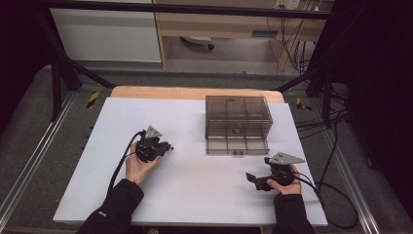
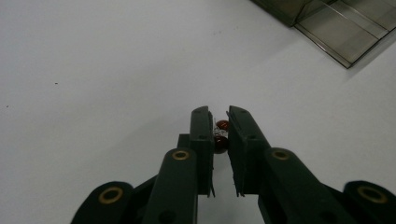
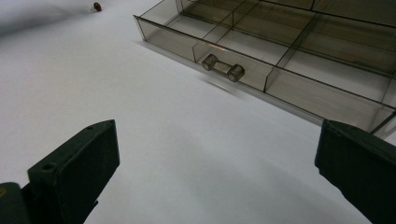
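Observation:
My left gripper [image 2: 220, 122] is shut on a small dark red part with a silvery bit [image 2: 221, 135], low over the white sheet. From above, this gripper [image 1: 167, 147] sits left of a smoky clear drawer box [image 1: 238, 114]. The box's bottom drawer [image 1: 237, 145] is pulled out, and its divided compartments [image 3: 299, 51] and handle [image 3: 223, 67] look bare. My right gripper [image 3: 217, 172] stands wide open with nothing between its jaws, facing the drawer's front. In the high view the right gripper [image 1: 254, 180] is below and right of the drawer.
A white sheet [image 1: 195, 195] covers the wooden table [image 1: 146, 92]. Another small red part [image 3: 96, 6] lies far off on the sheet. A corner of the drawer [image 2: 336, 32] shows ahead of the left gripper. Cables [image 1: 336, 146] trail off the table's right side.

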The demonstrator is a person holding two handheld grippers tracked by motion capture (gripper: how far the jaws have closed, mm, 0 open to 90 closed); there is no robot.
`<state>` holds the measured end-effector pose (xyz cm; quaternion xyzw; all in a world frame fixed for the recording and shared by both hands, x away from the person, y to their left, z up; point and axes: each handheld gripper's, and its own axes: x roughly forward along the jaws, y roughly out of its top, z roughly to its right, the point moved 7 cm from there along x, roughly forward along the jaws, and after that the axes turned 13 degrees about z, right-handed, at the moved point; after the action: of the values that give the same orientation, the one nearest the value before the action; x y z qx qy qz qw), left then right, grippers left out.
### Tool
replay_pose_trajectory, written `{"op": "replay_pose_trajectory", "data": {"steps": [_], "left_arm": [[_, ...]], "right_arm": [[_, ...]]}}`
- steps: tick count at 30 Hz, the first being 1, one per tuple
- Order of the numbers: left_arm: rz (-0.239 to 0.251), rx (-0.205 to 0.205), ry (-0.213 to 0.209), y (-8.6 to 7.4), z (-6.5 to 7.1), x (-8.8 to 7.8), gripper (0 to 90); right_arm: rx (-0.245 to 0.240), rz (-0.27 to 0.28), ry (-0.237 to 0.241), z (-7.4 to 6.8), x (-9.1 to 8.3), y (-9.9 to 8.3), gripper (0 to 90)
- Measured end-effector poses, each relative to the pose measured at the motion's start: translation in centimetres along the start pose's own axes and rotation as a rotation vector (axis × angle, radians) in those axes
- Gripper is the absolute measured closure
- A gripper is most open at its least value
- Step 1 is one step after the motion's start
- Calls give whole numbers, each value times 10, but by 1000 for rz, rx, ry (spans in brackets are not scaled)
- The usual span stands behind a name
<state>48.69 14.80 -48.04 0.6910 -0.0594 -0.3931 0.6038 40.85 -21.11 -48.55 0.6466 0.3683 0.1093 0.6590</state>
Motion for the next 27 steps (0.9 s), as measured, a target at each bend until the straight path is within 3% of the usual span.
{"op": "replay_pose_trajectory", "data": {"steps": [27], "left_arm": [[-3,27,-53,5,25,0,796]], "right_arm": [[6,-8,5,-1,0,-1,6]]}}
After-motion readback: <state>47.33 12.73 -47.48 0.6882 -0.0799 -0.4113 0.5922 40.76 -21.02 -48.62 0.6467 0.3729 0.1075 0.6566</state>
